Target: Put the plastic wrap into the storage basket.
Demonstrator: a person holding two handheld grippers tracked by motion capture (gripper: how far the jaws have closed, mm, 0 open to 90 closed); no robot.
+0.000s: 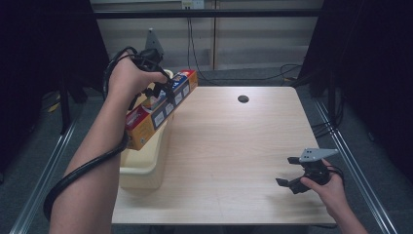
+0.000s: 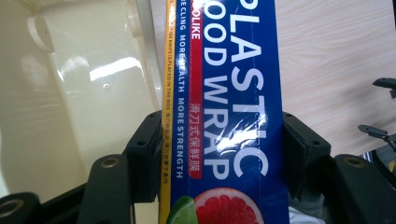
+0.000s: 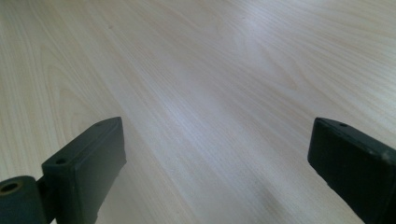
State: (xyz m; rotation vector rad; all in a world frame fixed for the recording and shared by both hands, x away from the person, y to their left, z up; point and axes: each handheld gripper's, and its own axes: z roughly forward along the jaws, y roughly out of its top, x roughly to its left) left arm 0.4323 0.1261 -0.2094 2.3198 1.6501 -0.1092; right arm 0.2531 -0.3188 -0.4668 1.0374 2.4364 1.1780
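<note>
Closest to us in the high view is our left forearm (image 1: 92, 161) with the black cable (image 1: 83, 168) looped around it, coming up from the bottom edge to the left gripper (image 1: 163, 90), which we've got raised over the table's left side. It's clamped across the middle of a long plastic food wrap box (image 1: 163, 109), orange on its side with a blue face, held tilted so the far end sits higher. Right under the box is a cream plastic bin (image 1: 143, 168) parked on the left edge of the light wood table (image 1: 234, 146). Over at the near right, our right hand (image 1: 326, 187) holds the right gripper (image 1: 288, 171) low over the tabletop with its jaws spread and nothing between them. A small dark round hole (image 1: 243, 99) sits near the table's far edge. From the left gripper view, the two black jaws press on either long side of the box (image 2: 233, 93), whose blue face reads "PLASTIC FOOD WRAP" with a grapefruit picture at the bottom; the bin's glossy cream inside (image 2: 84, 93) is on the left and bare wood on the right. From the right gripper view, both jaws stand wide apart over plain wood grain (image 3: 210, 93), well away from the box.
</note>
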